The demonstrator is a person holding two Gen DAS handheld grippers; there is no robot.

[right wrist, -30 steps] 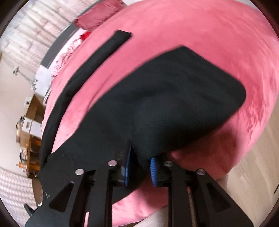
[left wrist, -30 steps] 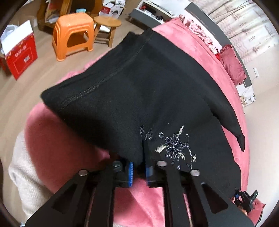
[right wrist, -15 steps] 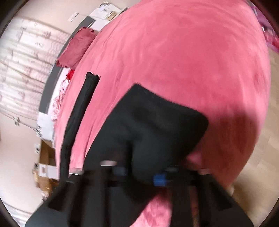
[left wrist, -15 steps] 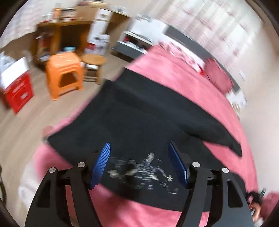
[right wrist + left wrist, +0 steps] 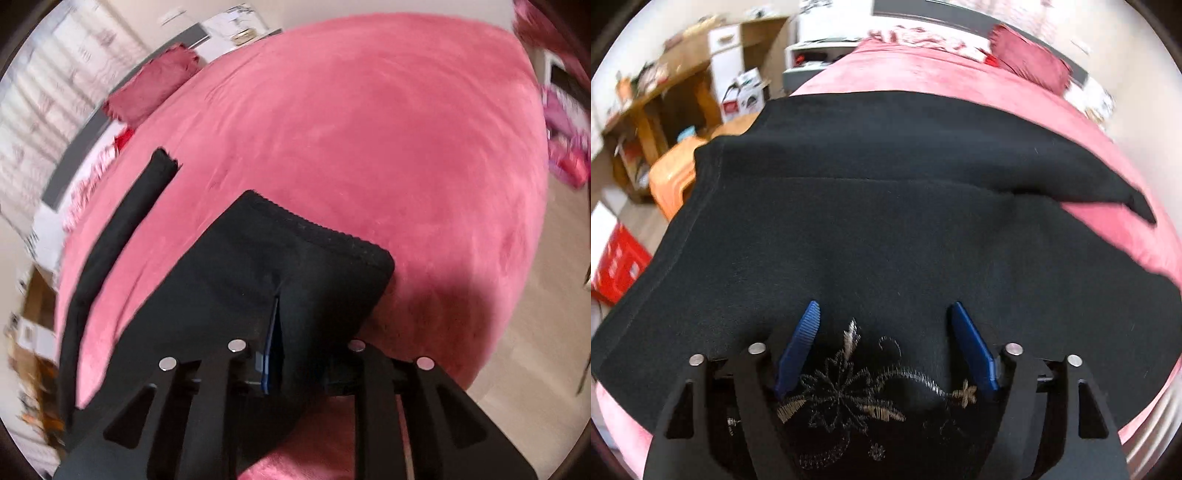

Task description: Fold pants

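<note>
Black pants (image 5: 886, 229) with a pale embroidered flower (image 5: 846, 391) lie spread on a pink bed (image 5: 923, 70). My left gripper (image 5: 882, 332) is open just above the waist part, blue pads apart, holding nothing. In the right wrist view the leg end of the pants (image 5: 295, 266) lies over my right gripper (image 5: 295, 332); cloth hides the right pad, so its state is unclear. A second narrow black leg (image 5: 125, 229) stretches toward the headboard.
A dark red pillow (image 5: 1030, 59) lies at the head of the bed. An orange stool (image 5: 672, 173), a red box (image 5: 617, 262) and wooden shelves (image 5: 665, 99) stand on the floor to the left. Pink items (image 5: 565, 147) sit right of the bed.
My left gripper has opened and let go of the waist, and the pants now lie flat. My right gripper has moved the leg end further over the bed.
</note>
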